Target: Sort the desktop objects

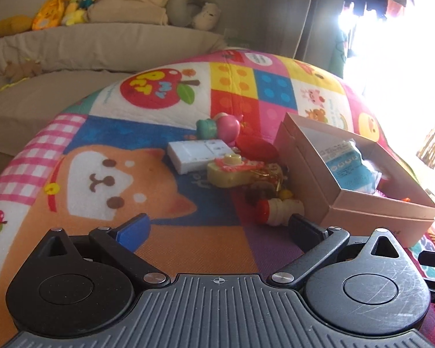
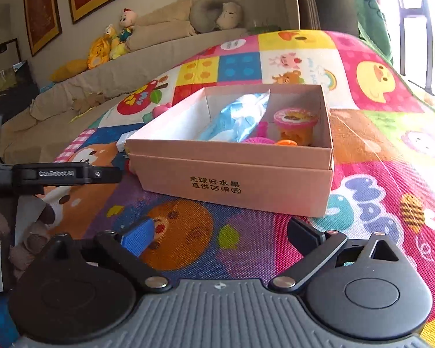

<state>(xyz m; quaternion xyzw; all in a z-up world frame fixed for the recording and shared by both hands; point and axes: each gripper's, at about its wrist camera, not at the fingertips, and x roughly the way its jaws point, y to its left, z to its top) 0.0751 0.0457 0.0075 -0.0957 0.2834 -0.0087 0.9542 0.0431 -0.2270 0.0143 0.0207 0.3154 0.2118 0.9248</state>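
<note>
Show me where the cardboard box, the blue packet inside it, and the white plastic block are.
cardboard box [image 2: 246,179]: right wrist view, on its front wall.
blue packet [image 2: 240,116]: right wrist view, on its middle, inside the box.
white plastic block [image 1: 197,153]: left wrist view, on its top face.

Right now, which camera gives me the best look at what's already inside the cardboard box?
The right wrist view. It looks over the near wall of the cardboard box, showing the blue-white packet and pink toy cup. The left wrist view sees the box from its side corner; only the packet shows clearly, with glare behind.

Box [image 1: 362,211] (open-topped) beside toy clutter [image 1: 246,171]
</note>
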